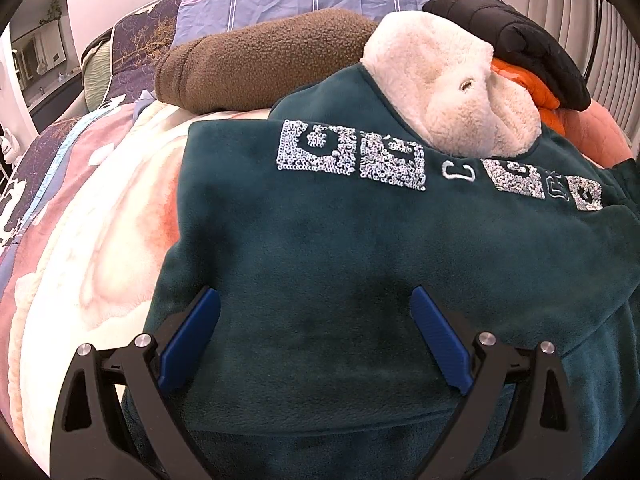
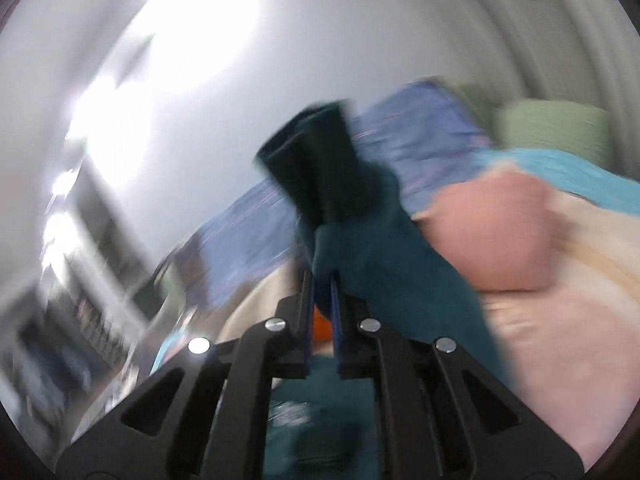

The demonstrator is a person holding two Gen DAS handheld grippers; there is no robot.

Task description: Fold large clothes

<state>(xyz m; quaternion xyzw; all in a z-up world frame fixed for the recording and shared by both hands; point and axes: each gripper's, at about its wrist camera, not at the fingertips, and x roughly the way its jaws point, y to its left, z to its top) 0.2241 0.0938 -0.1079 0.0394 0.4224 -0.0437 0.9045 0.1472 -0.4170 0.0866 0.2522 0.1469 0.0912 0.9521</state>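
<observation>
Two claws work on one teal fleece (image 1: 320,248), which lies spread on a bed over a pink and cream blanket (image 1: 100,248). In the left wrist view the left claw (image 1: 316,340) hangs just above the lower part of the fleece with its blue fingers (image 1: 192,336) wide apart, and nothing is between them. Sequin patches (image 1: 352,156) run across the chest. The cream-lined hood (image 1: 448,92) lies at the far end, against a brown fleece roll (image 1: 256,68) and a heap of black (image 1: 516,32) and orange (image 1: 532,88) jackets.

The right wrist view is heavily blurred. There the right claw (image 2: 322,280) is clamped on a fold of the fleece (image 2: 384,256), with its fingers (image 2: 335,300) nearly together around the cloth. A dark sleeve end (image 2: 316,164) sticks up past the fingertips, well off the bed. Beside it sit a pink cushion (image 2: 488,228) and a blue plaid sheet (image 2: 416,128).
</observation>
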